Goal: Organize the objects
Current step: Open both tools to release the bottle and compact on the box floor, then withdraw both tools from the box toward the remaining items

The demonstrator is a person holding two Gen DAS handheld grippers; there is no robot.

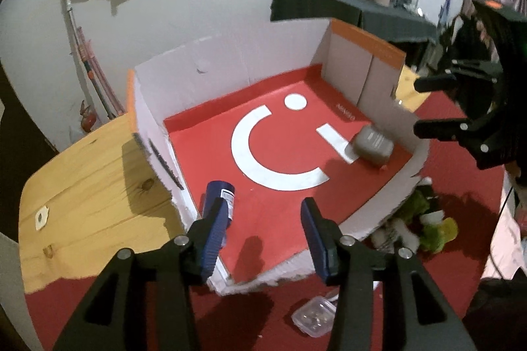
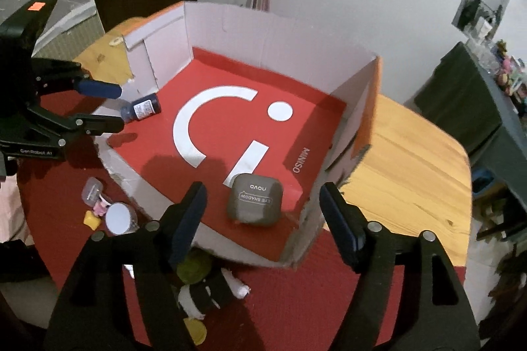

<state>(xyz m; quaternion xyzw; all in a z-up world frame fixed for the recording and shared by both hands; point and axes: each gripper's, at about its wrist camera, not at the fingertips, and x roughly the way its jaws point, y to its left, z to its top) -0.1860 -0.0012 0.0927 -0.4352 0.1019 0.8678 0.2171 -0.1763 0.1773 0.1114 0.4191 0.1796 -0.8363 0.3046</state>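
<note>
Both grippers, left [image 1: 260, 239] and right [image 2: 263, 219], gape wide and empty above the red-floored box [image 2: 230, 18].

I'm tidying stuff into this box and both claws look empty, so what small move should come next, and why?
Probably lower the open left claw toward the small clear plastic case on the red cloth just outside the box. The blue bottle and the grey eyeshadow case already lie inside, while this case sits loose right below that claw. The right claw is also open.
</note>
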